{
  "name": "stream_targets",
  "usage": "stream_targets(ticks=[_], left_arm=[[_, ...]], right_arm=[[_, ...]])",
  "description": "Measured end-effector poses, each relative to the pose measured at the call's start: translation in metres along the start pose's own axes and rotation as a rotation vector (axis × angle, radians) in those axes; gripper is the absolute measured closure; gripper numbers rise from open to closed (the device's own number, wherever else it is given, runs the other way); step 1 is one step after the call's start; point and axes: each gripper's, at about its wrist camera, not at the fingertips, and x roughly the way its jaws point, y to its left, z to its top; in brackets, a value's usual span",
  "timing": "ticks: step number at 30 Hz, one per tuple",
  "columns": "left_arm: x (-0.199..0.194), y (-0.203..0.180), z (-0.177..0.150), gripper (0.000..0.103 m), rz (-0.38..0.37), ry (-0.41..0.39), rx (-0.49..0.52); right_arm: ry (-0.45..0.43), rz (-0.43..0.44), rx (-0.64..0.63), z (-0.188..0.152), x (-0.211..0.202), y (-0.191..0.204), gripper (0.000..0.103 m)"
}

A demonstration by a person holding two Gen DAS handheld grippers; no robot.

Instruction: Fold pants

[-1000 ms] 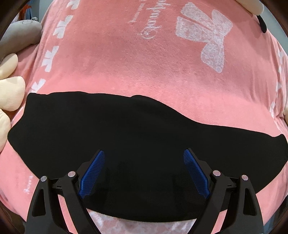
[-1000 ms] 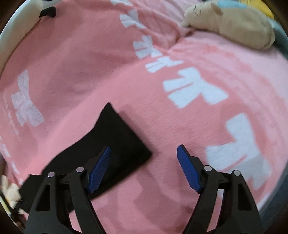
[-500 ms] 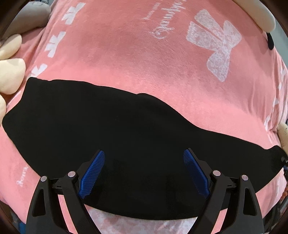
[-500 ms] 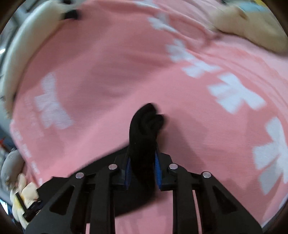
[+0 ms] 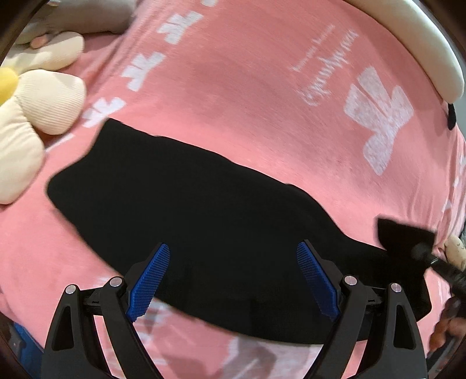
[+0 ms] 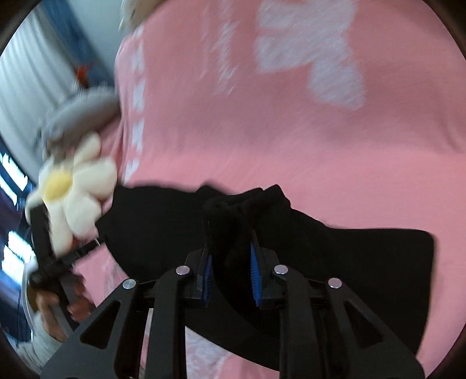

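Observation:
Black pants [image 5: 204, 210] lie stretched left to right on a pink blanket [image 5: 233, 96]. My left gripper [image 5: 233, 274] is open and empty, its blue fingertips hovering over the near edge of the pants. My right gripper [image 6: 231, 271] is shut on a bunched end of the black pants [image 6: 233, 221] and holds it lifted above the rest of the fabric. That lifted end and the right gripper also show at the right edge of the left wrist view [image 5: 407, 236].
A cream flower-shaped plush [image 5: 35, 116] lies at the left by the pants' far end; it also shows in the right wrist view [image 6: 72, 189]. A grey plush [image 5: 87, 17] sits behind it. A cream bed edge [image 5: 422, 52] runs along the upper right.
My right gripper closed on the pant end, lifted it and swung it left over the pants. My left gripper stayed open while its view shifted right along the pants.

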Motion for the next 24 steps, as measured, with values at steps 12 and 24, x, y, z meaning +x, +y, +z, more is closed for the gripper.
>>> stream_targets(ticks=[12, 24], left_arm=[[-0.019, 0.075, 0.006, 0.016, -0.005, -0.027, -0.093], [-0.030, 0.111, 0.004, 0.016, -0.022, -0.044, -0.206]], right_arm=[[0.189, -0.024, -0.164, -0.033, 0.051, 0.041, 0.054], [0.046, -0.335, 0.307, -0.069, -0.073, -0.137, 0.025]])
